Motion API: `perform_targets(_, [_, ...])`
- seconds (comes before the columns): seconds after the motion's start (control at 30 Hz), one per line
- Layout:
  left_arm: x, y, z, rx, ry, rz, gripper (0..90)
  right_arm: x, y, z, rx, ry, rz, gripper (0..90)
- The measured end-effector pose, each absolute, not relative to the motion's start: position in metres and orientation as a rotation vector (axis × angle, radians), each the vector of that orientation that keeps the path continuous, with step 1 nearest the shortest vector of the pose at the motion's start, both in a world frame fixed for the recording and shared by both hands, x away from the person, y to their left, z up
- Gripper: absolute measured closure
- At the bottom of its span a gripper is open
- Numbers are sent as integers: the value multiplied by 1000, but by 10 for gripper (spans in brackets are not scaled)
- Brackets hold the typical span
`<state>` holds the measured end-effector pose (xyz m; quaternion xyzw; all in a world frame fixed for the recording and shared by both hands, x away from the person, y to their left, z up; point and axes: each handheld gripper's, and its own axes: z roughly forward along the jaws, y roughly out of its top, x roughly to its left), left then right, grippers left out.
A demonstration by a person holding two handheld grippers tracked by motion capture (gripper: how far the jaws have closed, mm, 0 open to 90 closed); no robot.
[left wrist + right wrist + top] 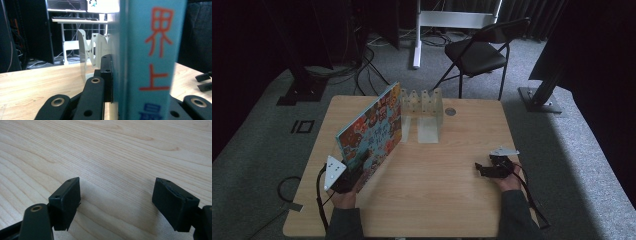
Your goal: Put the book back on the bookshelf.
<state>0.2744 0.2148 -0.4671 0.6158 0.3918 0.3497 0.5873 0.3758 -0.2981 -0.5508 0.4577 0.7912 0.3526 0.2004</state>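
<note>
Presently the left hand-held gripper [346, 176] is clamped on the book [371, 131] at its near lower corner (spine in teal), holding it upright and tilted on the counter [447, 170] just before the white rack [422, 109]; right hand-held gripper [116, 202] rests released, jaws apart, over bare wood.

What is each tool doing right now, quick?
Left tool: closed on the picture book, holding it up on edge.
Right tool: open, holding nothing, just above the table.
</note>
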Motion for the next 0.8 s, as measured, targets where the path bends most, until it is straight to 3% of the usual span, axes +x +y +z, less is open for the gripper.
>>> perform_targets(0.8, [297,203,-462,1434,966,881,810,376,-298,-551,1279,2211,985,224])
